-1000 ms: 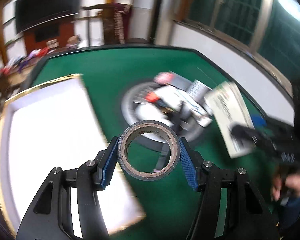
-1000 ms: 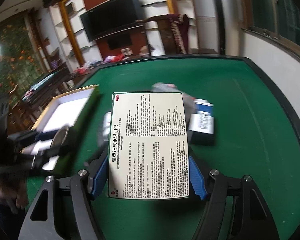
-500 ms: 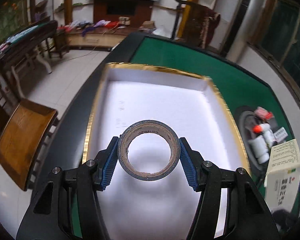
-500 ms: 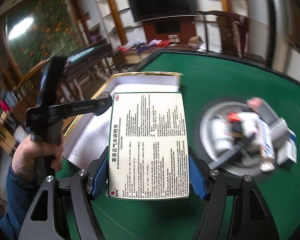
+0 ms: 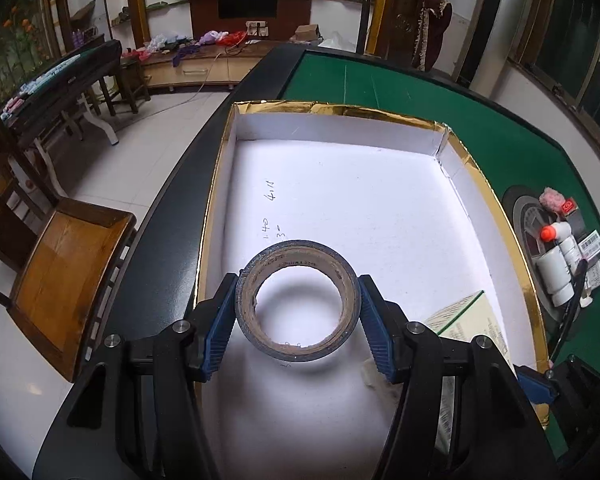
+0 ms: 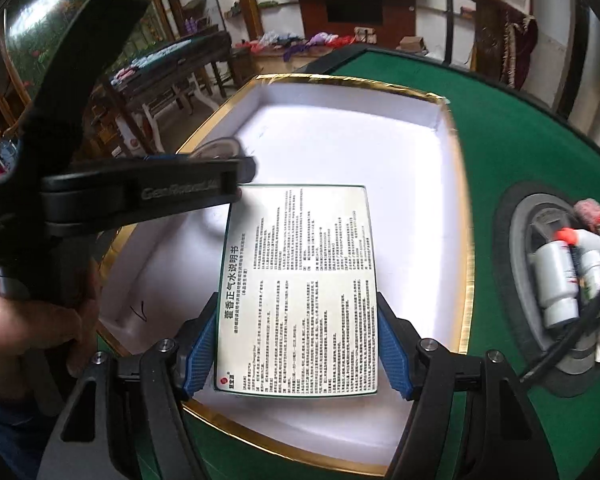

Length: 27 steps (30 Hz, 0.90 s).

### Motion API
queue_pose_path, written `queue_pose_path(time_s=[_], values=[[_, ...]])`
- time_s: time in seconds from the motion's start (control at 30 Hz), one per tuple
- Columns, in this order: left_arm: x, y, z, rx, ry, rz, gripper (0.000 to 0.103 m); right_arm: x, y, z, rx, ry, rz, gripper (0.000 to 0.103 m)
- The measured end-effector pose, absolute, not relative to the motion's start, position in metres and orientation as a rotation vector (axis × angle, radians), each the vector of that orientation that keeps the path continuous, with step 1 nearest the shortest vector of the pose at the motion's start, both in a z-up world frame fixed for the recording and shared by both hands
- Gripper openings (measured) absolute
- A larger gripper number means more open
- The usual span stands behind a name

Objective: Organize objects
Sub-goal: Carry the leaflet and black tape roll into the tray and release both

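My left gripper [image 5: 296, 322] is shut on a dark roll of tape [image 5: 296, 300] and holds it over the near part of a white box with a gold rim [image 5: 380, 200]. My right gripper [image 6: 298, 344] is shut on a flat medicine box with printed text [image 6: 300, 292], over the same white box [image 6: 340, 140]. The medicine box's corner also shows in the left wrist view [image 5: 464, 316]. The left gripper tool and the hand holding it [image 6: 140, 192] cross the right wrist view at the left.
The box sits on a green felt table [image 5: 420, 92]. A round grey tray [image 6: 524, 248] to the right holds white bottles [image 6: 556, 280] and small packets. A wooden chair [image 5: 68, 272] stands off the table's left edge.
Both grippers have swung left from the round tray to over the white box, still holding the tape and the medicine box. Both now sit lower over the box.
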State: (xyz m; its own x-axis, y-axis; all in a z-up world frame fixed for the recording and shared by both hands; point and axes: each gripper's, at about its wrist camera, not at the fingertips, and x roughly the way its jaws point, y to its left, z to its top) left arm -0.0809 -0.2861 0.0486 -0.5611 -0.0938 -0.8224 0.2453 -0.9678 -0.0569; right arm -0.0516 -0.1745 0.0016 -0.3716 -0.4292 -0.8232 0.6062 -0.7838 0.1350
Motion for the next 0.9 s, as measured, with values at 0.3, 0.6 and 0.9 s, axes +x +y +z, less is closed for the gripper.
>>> queue_pose_path(time_s=[0.3,0.6,0.9], values=[[-0.085,-0.281,0.041,1.412,0.210,-2.584,0.059,-0.035,-0.191,-0.003,1.176,0.350,-2.185,0.070],[-0.085,-0.281,0.038,1.420,0.171,-2.535,0.060,-0.044,-0.189,-0.012,1.206,0.363,-2.132,0.073],[-0.080,-0.280,0.036,1.435,0.106,-2.520,0.060,-0.043,-0.186,-0.012,1.254,0.328,-2.099,0.074]])
